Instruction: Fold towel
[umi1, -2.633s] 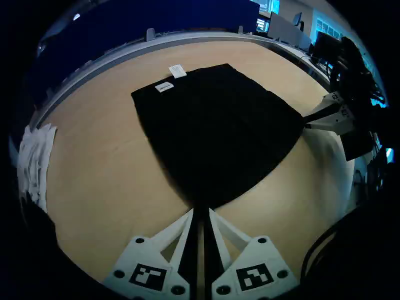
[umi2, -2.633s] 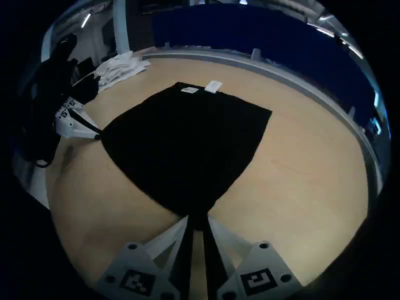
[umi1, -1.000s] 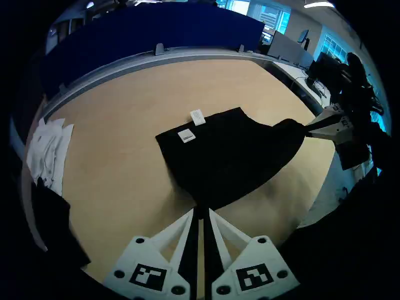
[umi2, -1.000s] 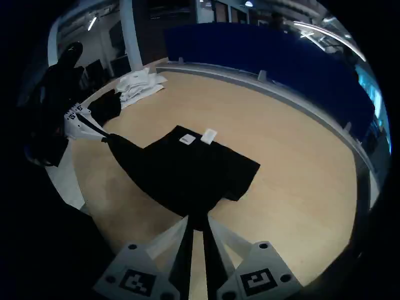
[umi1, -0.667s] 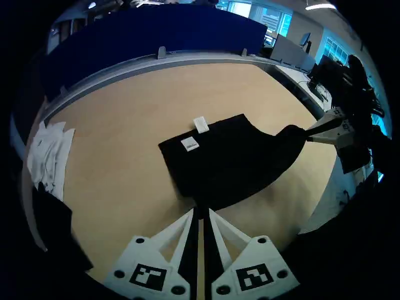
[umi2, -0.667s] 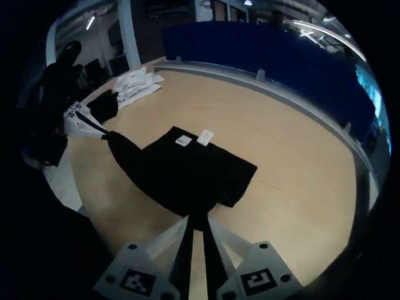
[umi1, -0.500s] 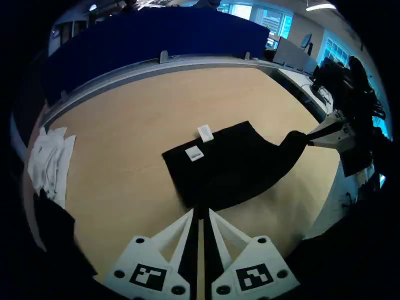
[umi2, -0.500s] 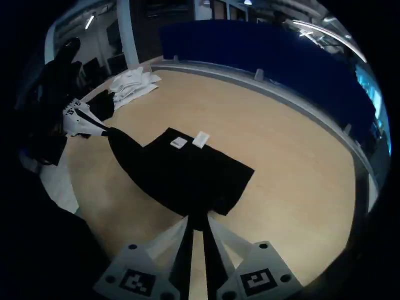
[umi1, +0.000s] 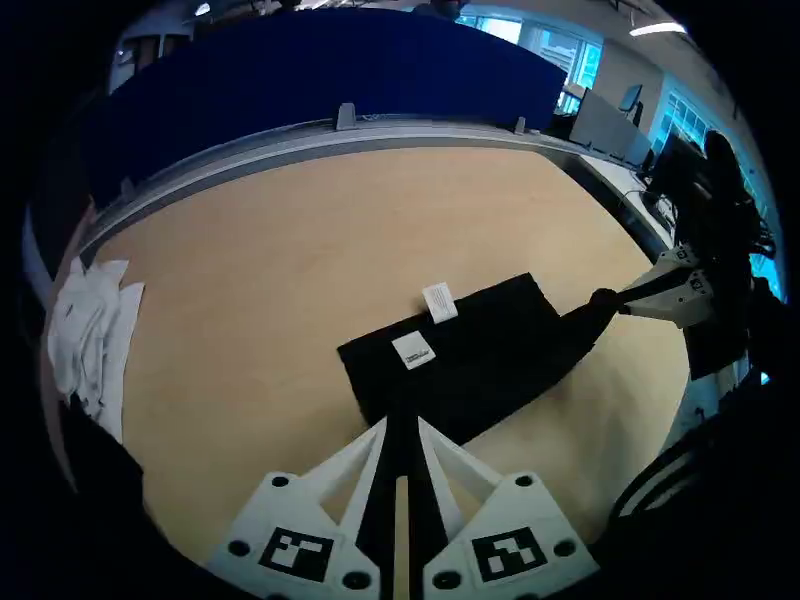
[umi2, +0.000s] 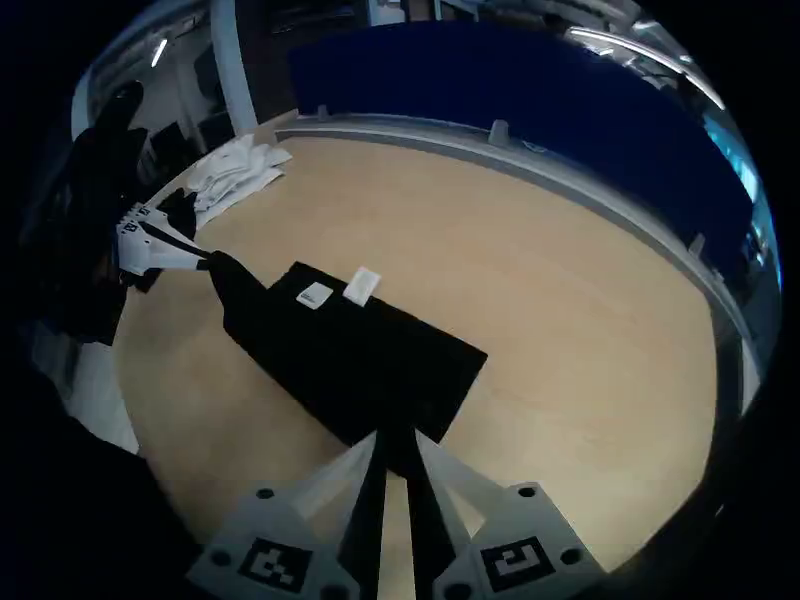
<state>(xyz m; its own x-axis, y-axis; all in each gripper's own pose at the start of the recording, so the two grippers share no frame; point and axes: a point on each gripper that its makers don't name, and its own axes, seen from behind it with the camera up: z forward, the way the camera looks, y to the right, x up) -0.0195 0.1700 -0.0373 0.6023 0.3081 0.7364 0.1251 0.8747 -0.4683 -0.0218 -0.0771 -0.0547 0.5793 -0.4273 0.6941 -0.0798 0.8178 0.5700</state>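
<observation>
We saw a black towel (umi1: 480, 350) on the light wooden table (umi1: 270, 270), with its far part lying on the surface. Two small white tags (umi1: 413, 350) sat near its far edge (one on the cloth, the other poking out past the edge). One near corner rose into the closed fingers of the left gripper (umi1: 403, 425). The other was drawn out to a point and pinched by the right gripper (umi1: 612, 300). In the right gripper view the cloth stretched as a long dark band between the two held corners.
</observation>
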